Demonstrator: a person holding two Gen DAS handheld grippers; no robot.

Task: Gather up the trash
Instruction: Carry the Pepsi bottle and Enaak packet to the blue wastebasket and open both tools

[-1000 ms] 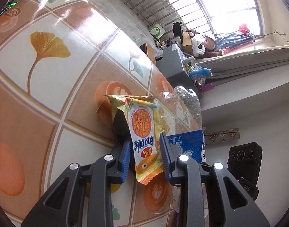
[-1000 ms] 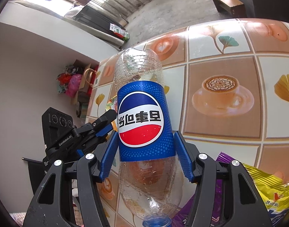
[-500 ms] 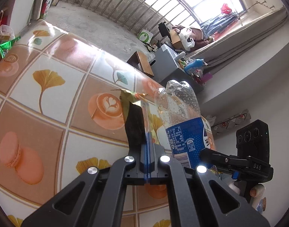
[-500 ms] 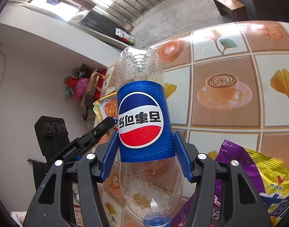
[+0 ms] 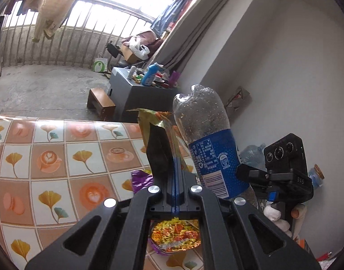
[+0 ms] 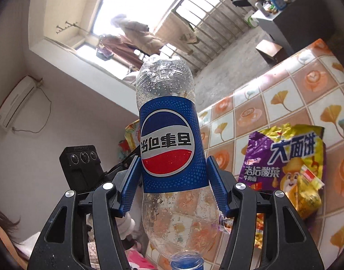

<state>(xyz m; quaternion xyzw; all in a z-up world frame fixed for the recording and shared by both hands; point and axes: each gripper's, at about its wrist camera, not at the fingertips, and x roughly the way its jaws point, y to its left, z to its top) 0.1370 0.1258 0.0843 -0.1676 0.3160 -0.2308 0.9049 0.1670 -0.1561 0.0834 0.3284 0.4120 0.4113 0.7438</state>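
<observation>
My left gripper (image 5: pixel 175 175) is shut on a yellow snack wrapper (image 5: pixel 159 144) and holds it edge-on, lifted above the table. My right gripper (image 6: pixel 173 180) is shut on an empty Pepsi bottle (image 6: pixel 169 144) with a blue label, held cap-down and clear of the table. The bottle also shows in the left wrist view (image 5: pixel 208 148), just right of the wrapper. A purple and yellow noodle packet (image 6: pixel 284 168) lies on the tiled tablecloth (image 6: pixel 307 103); part of it shows under the left gripper (image 5: pixel 174 236).
The table edge (image 5: pixel 59 121) runs along the far side. Beyond it stand a wooden stool (image 5: pixel 101 103) and a grey cabinet (image 5: pixel 136 94) with bottles on it. A white wall (image 5: pixel 273 67) is at the right.
Both grippers have risen and tilted up, carrying the wrapper and the bottle higher above the table. The left gripper closed on the wrapper between one second and half a second ago.
</observation>
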